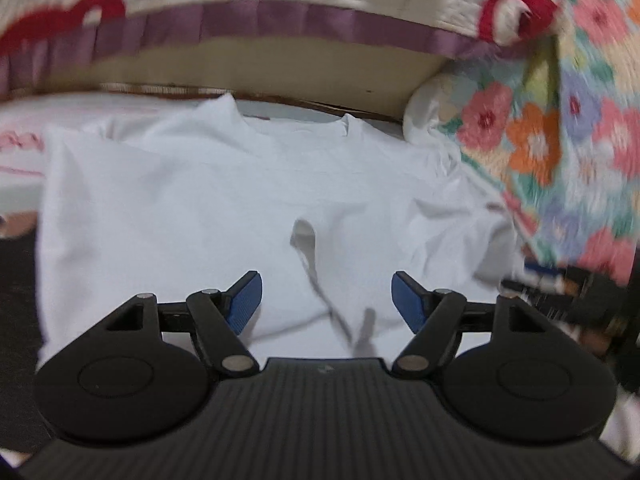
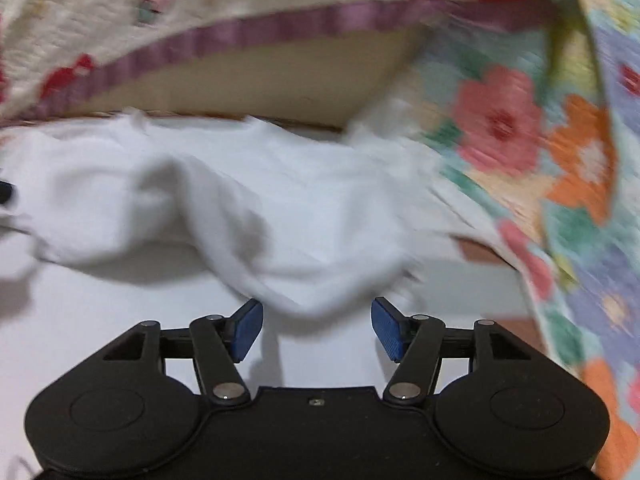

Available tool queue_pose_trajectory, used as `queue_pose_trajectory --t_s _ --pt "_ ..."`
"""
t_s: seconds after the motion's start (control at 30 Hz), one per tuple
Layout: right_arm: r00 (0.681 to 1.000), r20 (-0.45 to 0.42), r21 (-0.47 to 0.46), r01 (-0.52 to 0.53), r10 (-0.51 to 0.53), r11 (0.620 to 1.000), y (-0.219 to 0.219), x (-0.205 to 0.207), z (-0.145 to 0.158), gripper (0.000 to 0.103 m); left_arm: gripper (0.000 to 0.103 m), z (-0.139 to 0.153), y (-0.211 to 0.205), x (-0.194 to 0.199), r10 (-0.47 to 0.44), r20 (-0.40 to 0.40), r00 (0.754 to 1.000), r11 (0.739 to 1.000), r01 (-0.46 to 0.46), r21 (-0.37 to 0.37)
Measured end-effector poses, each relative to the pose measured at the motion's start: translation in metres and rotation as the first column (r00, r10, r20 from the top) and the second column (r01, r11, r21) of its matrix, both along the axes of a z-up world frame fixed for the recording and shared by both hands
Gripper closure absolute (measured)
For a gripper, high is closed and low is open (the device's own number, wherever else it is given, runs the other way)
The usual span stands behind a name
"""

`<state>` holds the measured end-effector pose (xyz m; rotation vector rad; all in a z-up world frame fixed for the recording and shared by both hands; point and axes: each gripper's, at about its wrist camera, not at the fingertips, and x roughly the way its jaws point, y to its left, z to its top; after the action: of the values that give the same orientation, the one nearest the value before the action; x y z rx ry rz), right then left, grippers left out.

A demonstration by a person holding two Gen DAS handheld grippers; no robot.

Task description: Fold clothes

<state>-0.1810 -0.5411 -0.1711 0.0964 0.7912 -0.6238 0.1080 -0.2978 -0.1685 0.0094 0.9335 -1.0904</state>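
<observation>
Soft white cloth shirt (image 1: 224, 200) is lying matt; quilted floral blanket (image 1: 560, 128) looking rough, satin-like purple trim (image 1: 280, 20) gleaming.

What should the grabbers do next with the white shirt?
Probably move the right gripper slightly forward and close on the bunched edge of the white shirt. Both grippers are open and empty, the left gripper hovering over cloth, and that rumpled fold sits just ahead of the right fingers.
</observation>
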Motion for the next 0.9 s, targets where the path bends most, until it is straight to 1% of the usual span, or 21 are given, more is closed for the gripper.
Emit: queue_pose_trajectory --t_s 0.07,0.13,0.17,0.2,0.23,0.27,0.4,0.53,0.57,0.6,0.67,0.73,0.8,0.83,0.87,0.9 --pt "0.998 -0.003 0.005 0.066 -0.066 0.998 -0.010 -0.003 -0.005 0.037 0.032 -0.007 -0.017 0.007 0.007 -0.025 1.000 1.000 -0.006 0.013" --pt "0.992 0.038 0.079 0.119 -0.123 0.990 -0.022 -0.006 -0.007 0.037 0.032 -0.013 -0.034 0.009 0.006 -0.045 0.999 1.000 -0.005 0.023" --pt "0.987 0.060 0.116 0.143 -0.150 0.983 -0.028 -0.007 -0.007 0.038 0.035 -0.015 -0.040 0.007 -0.007 -0.045 0.999 1.000 0.008 0.022" --pt "0.982 0.070 0.129 0.163 -0.173 0.978 -0.032 -0.006 -0.009 0.037 0.039 -0.017 -0.045 0.005 -0.022 -0.043 0.999 1.000 0.023 0.020" --pt "0.979 0.073 0.134 0.182 -0.193 0.974 -0.037 -0.005 -0.010 0.037 0.097 -0.019 -0.051 0.002 -0.037 -0.041 0.998 0.999 0.038 0.018" --pt "0.974 0.077 0.138 0.200 -0.212 0.970 -0.041 -0.004 -0.012 0.037 0.100 -0.015 -0.045 0.003 -0.023 -0.030 0.999 1.000 0.023 0.012" --pt "0.965 0.115 0.156 0.217 -0.236 0.964 -0.053 -0.003 -0.020 0.037 0.100 0.001 -0.011 0.010 0.057 0.020 0.998 0.998 -0.056 -0.018" --pt "0.961 0.129 0.152 0.225 -0.245 0.962 -0.056 0.002 -0.021 0.038 0.100 0.018 0.023 0.017 0.138 0.067 0.988 0.990 -0.134 -0.051" --pt "0.961 0.130 0.150 0.224 -0.244 0.963 -0.055 0.003 -0.021 0.044 0.100 0.022 0.031 0.019 0.158 0.079 0.984 0.986 -0.153 -0.060" --pt "0.961 0.134 0.148 0.221 -0.241 0.964 -0.055 0.004 -0.020 0.056 0.100 0.026 0.039 0.021 0.178 0.090 0.980 0.983 -0.172 -0.069" --pt "0.958 0.138 0.123 0.233 -0.249 0.965 -0.052 0.006 -0.020 0.068 0.100 0.035 0.056 0.024 0.219 0.112 0.969 0.974 -0.209 -0.088" --pt "0.955 0.140 0.094 0.250 -0.261 0.964 -0.049 0.008 -0.021 0.072 0.100 0.019 0.067 0.030 0.244 0.036 0.969 0.966 -0.240 -0.094" --pt "0.949 0.154 0.074 0.266 -0.274 0.961 -0.047 0.008 -0.019 0.078 0.100 0.016 0.077 0.032 0.258 -0.026 0.966 0.956 -0.259 -0.138" --pt "0.944 0.172 0.072 0.274 -0.282 0.959 -0.046 0.007 -0.017 0.080 0.100 0.015 0.082 0.032 0.263 -0.057 0.963 0.950 -0.269 -0.160" --pt "0.938 0.189 0.071 0.282 -0.290 0.957 -0.045 0.005 -0.015 0.081 0.100 0.018 0.089 0.036 0.261 -0.096 0.961 0.941 -0.275 -0.198" --pt "0.926 0.209 0.099 0.298 -0.313 0.949 -0.048 0.002 -0.015 0.081 0.100 0.019 0.099 0.043 0.263 -0.179 0.948 0.919 -0.303 -0.254"
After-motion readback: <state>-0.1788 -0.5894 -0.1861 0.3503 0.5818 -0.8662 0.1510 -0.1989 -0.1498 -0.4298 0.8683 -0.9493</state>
